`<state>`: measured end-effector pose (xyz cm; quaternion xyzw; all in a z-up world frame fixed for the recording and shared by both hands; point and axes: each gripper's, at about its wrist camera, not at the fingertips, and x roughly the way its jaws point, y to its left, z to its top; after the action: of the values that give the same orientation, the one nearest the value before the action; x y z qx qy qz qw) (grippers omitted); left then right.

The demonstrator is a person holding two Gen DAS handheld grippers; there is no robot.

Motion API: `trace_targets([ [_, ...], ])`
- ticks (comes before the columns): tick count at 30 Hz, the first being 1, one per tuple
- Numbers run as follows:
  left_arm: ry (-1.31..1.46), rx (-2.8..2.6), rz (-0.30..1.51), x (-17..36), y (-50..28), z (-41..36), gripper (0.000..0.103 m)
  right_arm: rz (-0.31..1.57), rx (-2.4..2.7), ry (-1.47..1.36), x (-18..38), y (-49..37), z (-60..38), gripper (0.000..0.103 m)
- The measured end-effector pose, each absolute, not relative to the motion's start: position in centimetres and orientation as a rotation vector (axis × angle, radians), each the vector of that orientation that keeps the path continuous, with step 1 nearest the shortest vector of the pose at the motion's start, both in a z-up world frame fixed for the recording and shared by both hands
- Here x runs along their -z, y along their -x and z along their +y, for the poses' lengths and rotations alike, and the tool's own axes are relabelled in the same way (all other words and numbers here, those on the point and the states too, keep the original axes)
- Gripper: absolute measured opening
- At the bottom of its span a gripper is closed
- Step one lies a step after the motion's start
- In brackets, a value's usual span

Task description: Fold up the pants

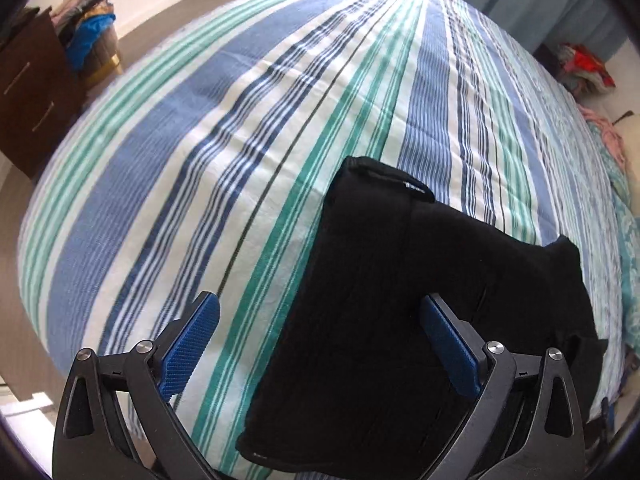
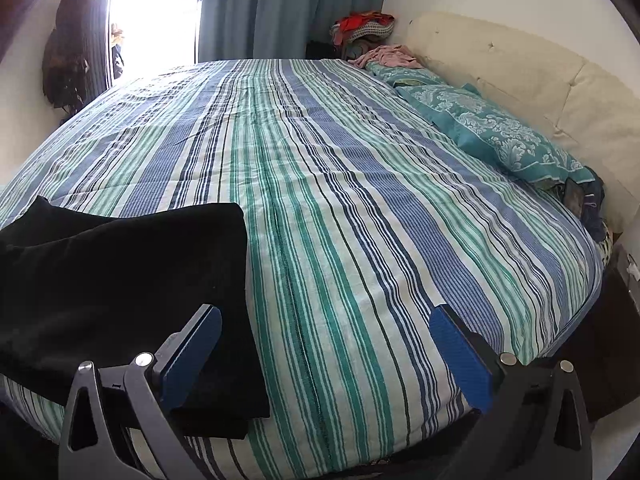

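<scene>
The black pants (image 1: 400, 300) lie folded in a flat stack on the striped bed near its front edge; they also show in the right wrist view (image 2: 120, 288) at the lower left. My left gripper (image 1: 320, 340) is open and empty, held above the bed, its right finger over the pants and its left finger over bare sheet. My right gripper (image 2: 326, 352) is open and empty, to the right of the pants, its left finger over their right edge.
The striped bedsheet (image 2: 340, 200) covers the whole bed. Teal pillows (image 2: 500, 136) and a cream headboard (image 2: 540, 80) are at the right. Clothes piles (image 2: 364, 28) sit in the far corner. A brown dresser (image 1: 28, 100) with clothes stands left of the bed.
</scene>
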<state>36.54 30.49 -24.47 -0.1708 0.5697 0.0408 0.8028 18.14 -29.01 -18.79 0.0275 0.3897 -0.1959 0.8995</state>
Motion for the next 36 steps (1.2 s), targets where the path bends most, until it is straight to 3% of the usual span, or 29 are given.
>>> trace_targets([
  [11, 0.374, -0.070, 1.257, 26.4, -37.0, 29.4, 0.101, 0.792, 0.378, -0.040, 18.6, -18.3, -28.2, 0.103],
  [12, 0.375, -0.058, 1.281, 26.2, -37.3, 29.4, 0.096, 0.790, 0.378, -0.046, 18.5, -18.3, -28.3, 0.103],
  [13, 0.405, -0.010, 1.276, 25.5, -37.1, 29.0, 0.065, 0.790, 0.377, -0.054, 18.4, -18.2, -28.5, 0.103],
  [14, 0.391, -0.018, 1.278, 24.7, -36.8, 28.4, 0.047, 0.789, 0.376, -0.066, 18.4, -18.2, -28.7, 0.103],
  [16, 0.314, -0.073, 1.268, 23.0, -36.1, 27.3, 0.021, 0.782, 0.374, -0.095, 18.2, -18.0, -29.2, 0.103],
  [17, 0.311, -0.079, 1.260, 22.1, -35.7, 27.0, 0.015, 0.777, 0.375, -0.110, 18.0, -17.9, -29.4, 0.103],
  [23, 0.622, 0.068, 1.210, 13.8, -33.0, 25.0, 0.012, 0.739, 0.371, -0.210, 17.0, -17.0, -31.3, 0.103],
  [28, 0.666, 0.281, 1.213, 8.7, -32.5, 14.4, 0.009, 0.713, 0.369, -0.300, 16.5, -16.3, -33.2, 0.103],
  [32, 0.638, 0.434, 1.234, 8.1, -33.0, 4.0, 0.006, 0.700, 0.371, -0.369, 16.4, -16.0, -34.7, 0.103],
  [36, 0.596, 0.489, 1.327, 12.1, -34.3, -5.8, 0.004, 0.684, 0.395, -0.420, 16.4, -15.2, -36.2, 0.103],
])
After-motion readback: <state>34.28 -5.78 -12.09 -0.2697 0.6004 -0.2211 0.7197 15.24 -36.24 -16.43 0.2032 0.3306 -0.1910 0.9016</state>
